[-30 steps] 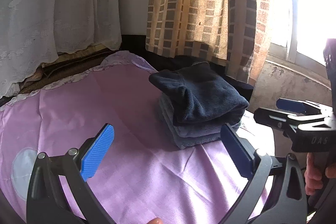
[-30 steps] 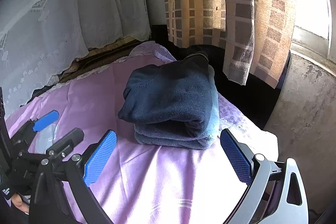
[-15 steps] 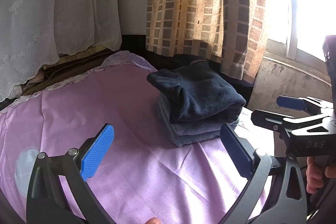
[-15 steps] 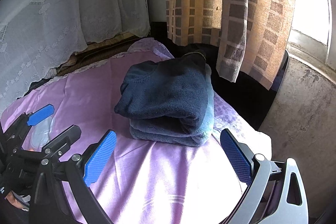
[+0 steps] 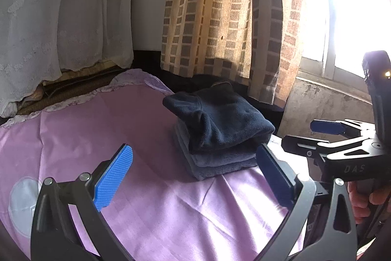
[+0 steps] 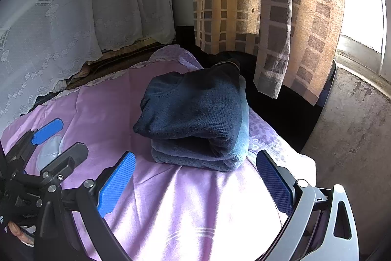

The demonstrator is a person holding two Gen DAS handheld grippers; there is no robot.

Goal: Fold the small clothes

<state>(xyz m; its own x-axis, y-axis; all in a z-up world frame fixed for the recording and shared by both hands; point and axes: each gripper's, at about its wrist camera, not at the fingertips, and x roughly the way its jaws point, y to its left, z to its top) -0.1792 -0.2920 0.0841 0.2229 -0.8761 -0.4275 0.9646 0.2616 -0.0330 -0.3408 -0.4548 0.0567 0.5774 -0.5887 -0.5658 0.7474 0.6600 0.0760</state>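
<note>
- The left gripper (image 5: pixel 194 177) hovered above the purple bedsheet (image 5: pixel 102 129), its blue pads (image 5: pixel 113 176) spread wide with nothing between them.
- The right gripper (image 6: pixel 195 184) was likewise wide open and empty, held above the same sheet.
- A stack of folded clothes (image 5: pixel 220 133) lay ahead of the left gripper and slightly toward its right finger, clear of both fingertips.
- The top piece was a navy fleece garment (image 6: pixel 193 109); under it lay a folded grey-blue fleece garment (image 6: pixel 195 158).
- From the right gripper, the stack sat straight ahead, centred between the two fingers and just beyond their tips, not touching them.
- The right gripper showed at the right edge of the left wrist view, beside the stack, with fingers of a hand (image 5: pixel 361 199) wrapped around its handle.
- The left gripper showed at the left edge of the right wrist view, well off to the side of the stack.
- Beyond the stack hung a checked brown curtain (image 6: pixel 268 11), with a white lace curtain (image 6: pixel 73 16) farther left.
- A pale round patch (image 5: pixel 22 204) marked the sheet by the left gripper's left finger.
</note>
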